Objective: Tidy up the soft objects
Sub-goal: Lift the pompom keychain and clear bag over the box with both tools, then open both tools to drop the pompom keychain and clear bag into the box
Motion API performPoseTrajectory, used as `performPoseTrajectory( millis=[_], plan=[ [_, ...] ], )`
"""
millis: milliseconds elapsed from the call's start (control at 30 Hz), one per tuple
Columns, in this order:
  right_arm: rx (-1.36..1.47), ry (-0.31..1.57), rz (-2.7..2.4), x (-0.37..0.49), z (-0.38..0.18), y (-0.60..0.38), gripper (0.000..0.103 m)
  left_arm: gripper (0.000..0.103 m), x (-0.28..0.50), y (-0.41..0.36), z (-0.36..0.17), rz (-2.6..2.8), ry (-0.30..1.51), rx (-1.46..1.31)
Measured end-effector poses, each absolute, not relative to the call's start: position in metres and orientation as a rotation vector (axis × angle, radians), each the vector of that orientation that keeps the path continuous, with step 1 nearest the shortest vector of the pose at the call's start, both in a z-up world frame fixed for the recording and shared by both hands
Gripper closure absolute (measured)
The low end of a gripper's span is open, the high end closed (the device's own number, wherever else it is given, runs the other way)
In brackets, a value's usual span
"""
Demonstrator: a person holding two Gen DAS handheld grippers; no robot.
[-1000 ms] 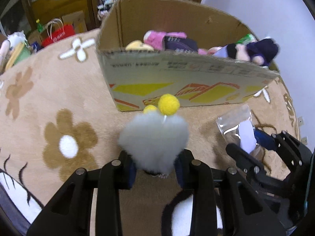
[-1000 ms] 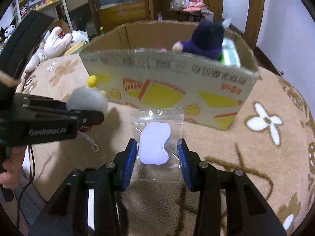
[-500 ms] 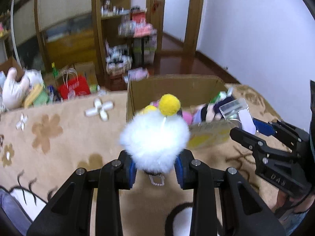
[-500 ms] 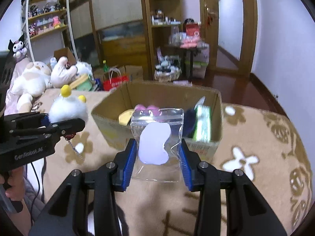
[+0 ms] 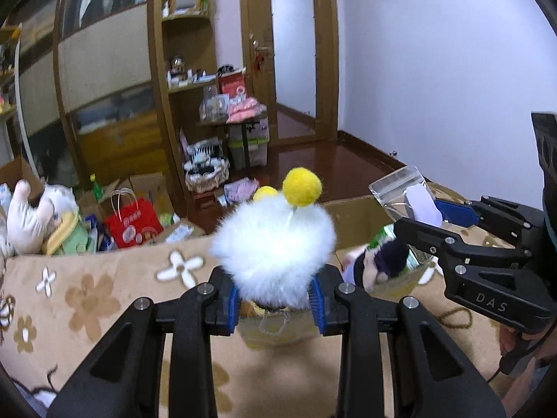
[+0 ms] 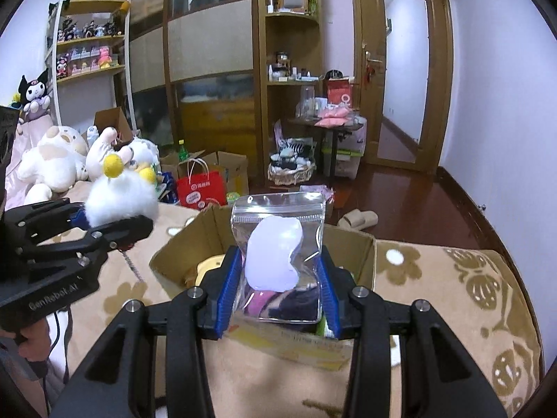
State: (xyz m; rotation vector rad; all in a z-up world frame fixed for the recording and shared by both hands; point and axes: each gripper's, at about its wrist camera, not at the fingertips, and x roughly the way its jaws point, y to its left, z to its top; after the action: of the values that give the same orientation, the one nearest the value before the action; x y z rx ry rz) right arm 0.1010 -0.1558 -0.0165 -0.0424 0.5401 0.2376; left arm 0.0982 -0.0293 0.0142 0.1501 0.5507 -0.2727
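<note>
My left gripper is shut on a white fluffy pom-pom toy with two yellow balls on top; it also shows in the right wrist view. My right gripper is shut on a clear zip bag holding a pale lilac soft piece; the bag also shows in the left wrist view. Both are held up in the air above an open cardboard box that holds several plush toys. The box stands on a beige flower-pattern blanket.
Large white plush toys lie at the left. A red paper bag, small cartons and a basket stand on the floor behind. Wooden shelves and a door fill the back wall. A dark plush doll lies in the box.
Both grippers have risen from low in front of the box to well above it, each still holding its object. The view now looks over the box into the room.
</note>
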Motion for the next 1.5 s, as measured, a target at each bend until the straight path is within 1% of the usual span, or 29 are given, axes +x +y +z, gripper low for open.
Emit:
performPoseTrajectory(
  millis=[267,433,733,767,833,867,900,967,1033,1100,1133,1167,1200,1300,1367,1433,1500],
  plan=[
    [0.002,0.502,0.246,0.116,-0.024,-0.164,0.058,0.072,0.13,-0.039,-0.007,-0.266,0.585,0.17],
    [0.097,0.511,0.275,0.129,-0.038,-0.17,0.057,0.072,0.142,-0.04,-0.021,-0.274,0.63,0.17],
    [0.115,0.558,0.285,0.146,-0.059,-0.163,0.057,0.07,0.165,-0.031,-0.043,-0.266,0.72,0.129],
    [0.11,0.562,0.288,0.147,-0.061,-0.161,0.057,0.068,0.167,-0.03,-0.045,-0.264,0.734,0.125],
    [0.1,0.564,0.284,0.148,-0.063,-0.16,0.056,0.059,0.168,-0.029,-0.049,-0.262,0.754,0.117],
    [0.094,0.564,0.277,0.147,-0.063,-0.159,0.056,0.05,0.167,-0.028,-0.049,-0.257,0.751,0.115],
    [0.094,0.564,0.278,0.147,-0.063,-0.159,0.054,0.047,0.165,-0.026,-0.048,-0.253,0.741,0.114],
    [0.095,0.566,0.274,0.146,-0.063,-0.159,0.047,0.046,0.162,-0.025,-0.045,-0.248,0.732,0.115],
    [0.101,0.565,0.27,0.144,-0.061,-0.161,0.044,0.042,0.161,-0.022,-0.042,-0.245,0.734,0.104],
    [0.105,0.563,0.265,0.141,-0.061,-0.163,0.042,0.033,0.158,-0.018,-0.04,-0.236,0.729,0.096],
    [0.107,0.561,0.261,0.138,-0.06,-0.165,0.038,0.032,0.158,-0.017,-0.039,-0.229,0.727,0.096],
    [0.108,0.555,0.256,0.135,-0.058,-0.167,0.033,0.027,0.156,-0.015,-0.038,-0.219,0.726,0.097],
    [0.108,0.55,0.252,0.133,-0.056,-0.168,0.031,0.022,0.153,-0.014,-0.036,-0.204,0.726,0.102],
    [0.107,0.54,0.239,0.126,-0.047,-0.173,0.026,0.015,0.145,-0.01,-0.03,-0.18,0.712,0.107],
    [0.113,0.532,0.236,0.12,-0.041,-0.177,0.019,0.014,0.138,-0.007,-0.024,-0.175,0.699,0.105],
    [0.114,0.518,0.228,0.113,-0.035,-0.179,0.013,0.011,0.132,-0.006,-0.019,-0.162,0.69,0.104],
    [0.109,0.506,0.223,0.105,-0.029,-0.179,0.011,0.007,0.122,-0.004,-0.012,-0.144,0.671,0.101]
  ],
)
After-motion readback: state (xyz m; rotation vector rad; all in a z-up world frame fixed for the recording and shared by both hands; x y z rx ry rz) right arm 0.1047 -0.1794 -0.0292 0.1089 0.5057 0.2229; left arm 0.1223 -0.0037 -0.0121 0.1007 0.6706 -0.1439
